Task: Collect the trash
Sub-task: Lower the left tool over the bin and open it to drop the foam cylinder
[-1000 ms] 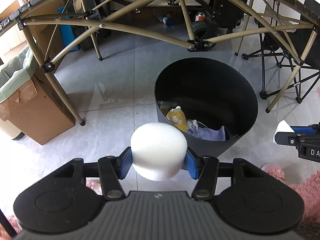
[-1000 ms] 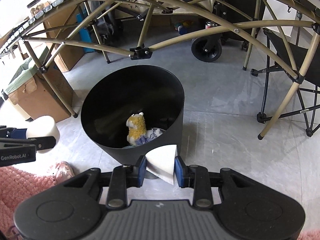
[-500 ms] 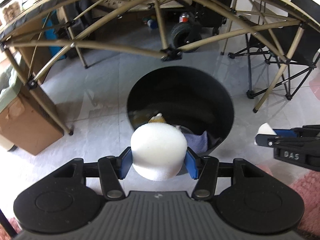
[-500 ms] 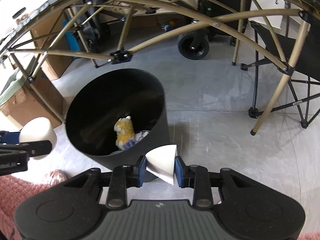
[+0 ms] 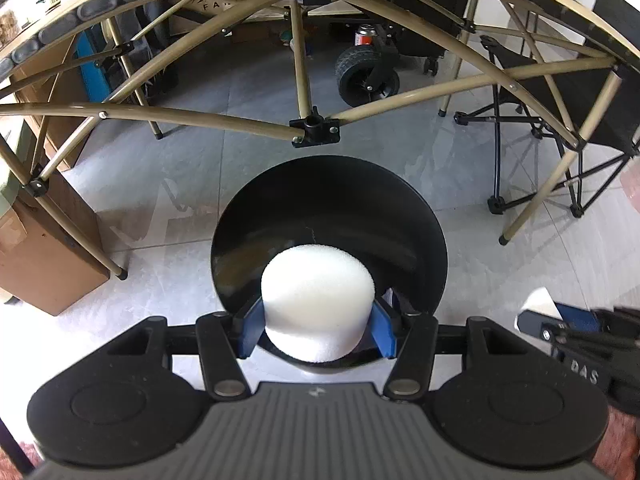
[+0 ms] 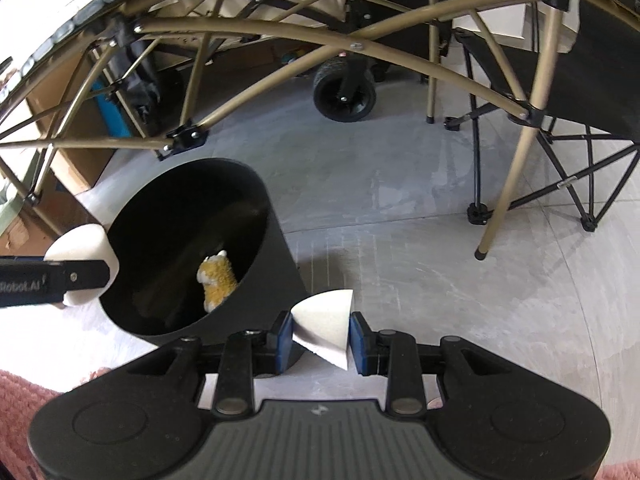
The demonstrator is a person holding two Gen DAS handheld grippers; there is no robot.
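Trash: two pieces in hand, none of them dropped yet. White foam lump (image 5: 318, 300) clamped between the blue pads of the left gripper (image 5: 318, 320), hanging just ahead of it and over the near rim of the black bin (image 5: 424, 216). Folded white paper (image 6: 324, 326) pinched in the right gripper (image 6: 322, 338), hovering above bare floor, with the bin ahead and to the left of that gripper, not under it. Already lying at the bottom of the bin: a yellow plush toy (image 6: 218, 278). Probably about midway through this round. Left to do: let go of the foam over the opening, carry the paper leftward over the bin and release it too. No other loose trash visible on the grey floor (image 6: 400, 208) in either view.
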